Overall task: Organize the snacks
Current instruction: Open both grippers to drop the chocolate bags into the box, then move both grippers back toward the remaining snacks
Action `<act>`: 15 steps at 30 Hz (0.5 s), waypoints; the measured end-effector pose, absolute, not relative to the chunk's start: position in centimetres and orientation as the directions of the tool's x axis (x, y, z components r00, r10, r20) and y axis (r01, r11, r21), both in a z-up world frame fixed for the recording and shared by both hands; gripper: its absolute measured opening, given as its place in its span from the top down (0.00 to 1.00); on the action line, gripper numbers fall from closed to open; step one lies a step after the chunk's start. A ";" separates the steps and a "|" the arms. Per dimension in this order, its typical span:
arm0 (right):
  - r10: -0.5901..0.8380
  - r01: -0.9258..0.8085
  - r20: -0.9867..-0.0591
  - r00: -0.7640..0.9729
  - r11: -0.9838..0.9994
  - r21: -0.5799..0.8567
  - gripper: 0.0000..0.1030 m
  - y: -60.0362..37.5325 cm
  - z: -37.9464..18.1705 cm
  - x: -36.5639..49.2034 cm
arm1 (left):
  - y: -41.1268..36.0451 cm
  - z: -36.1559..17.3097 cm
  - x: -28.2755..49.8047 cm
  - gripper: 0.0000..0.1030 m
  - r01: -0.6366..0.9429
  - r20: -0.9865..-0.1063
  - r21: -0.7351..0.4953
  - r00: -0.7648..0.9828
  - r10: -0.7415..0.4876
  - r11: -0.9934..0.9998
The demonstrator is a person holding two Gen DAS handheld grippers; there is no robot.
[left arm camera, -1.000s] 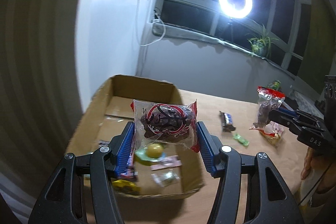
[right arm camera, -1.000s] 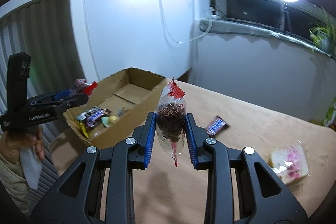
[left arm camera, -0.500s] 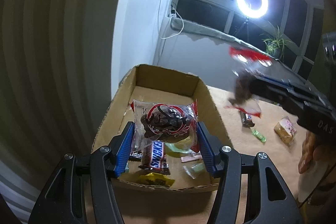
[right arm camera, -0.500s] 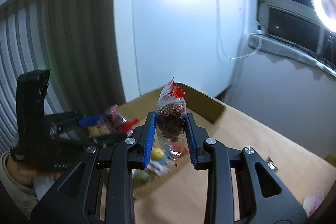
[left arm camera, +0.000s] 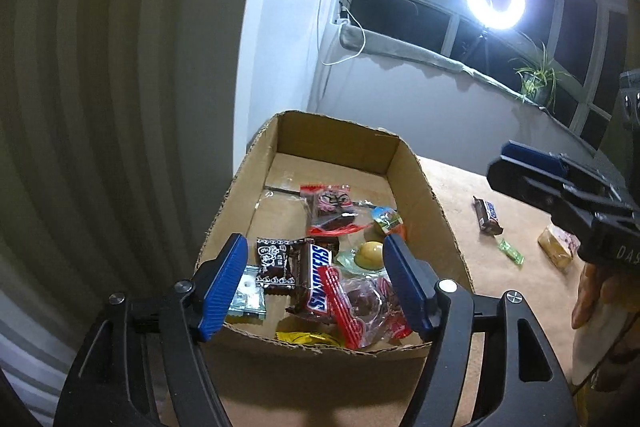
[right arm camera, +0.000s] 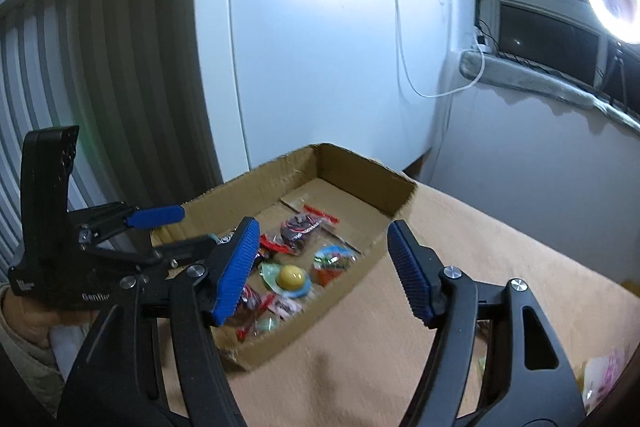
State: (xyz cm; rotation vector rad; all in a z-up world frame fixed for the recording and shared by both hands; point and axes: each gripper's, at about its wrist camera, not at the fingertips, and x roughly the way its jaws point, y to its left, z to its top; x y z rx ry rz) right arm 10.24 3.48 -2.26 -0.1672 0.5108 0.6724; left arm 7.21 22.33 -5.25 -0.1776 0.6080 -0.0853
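Both grippers, left (left arm camera: 312,283) and right (right arm camera: 322,269), opening, fingers empty; box (left arm camera: 416,183) holds mixed wrapped snacks (left arm camera: 316,267), red, brown, yellow.

A plain brown cardboard box (left arm camera: 416,167) holds a brown bar wrapper (left arm camera: 310,271) with white lettering, a red-striped clear packet (left arm camera: 360,303), and a yellow candy (left arm camera: 370,254) on green.
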 end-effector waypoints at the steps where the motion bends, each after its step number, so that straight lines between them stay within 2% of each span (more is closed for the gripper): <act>1: 0.549 -0.626 -0.499 0.671 0.779 0.015 0.33 3.1 -2.3 9.9 | 22.2 -5.1 7.1 0.32 0.027 -0.558 -0.186 0.820 -0.128 0.982; 9: 0.475 -0.560 -0.512 0.716 0.828 -0.015 0.30 -0.8 -3.5 7.3 | 19.4 -1.0 4.4 0.22 0.049 -0.486 -0.085 0.870 -0.084 0.995; 12: 0.449 -0.527 -0.524 0.724 0.850 0.001 0.26 -2.6 -4.2 6.9 | 18.3 0.4 3.3 0.22 0.056 -0.453 -0.042 0.889 -0.070 0.998; 15: 0.433 -0.507 -0.536 0.724 0.862 0.011 0.26 -3.8 -4.8 6.6 | 17.5 1.5 2.5 0.22 0.065 -0.428 -0.015 0.902 -0.065 0.998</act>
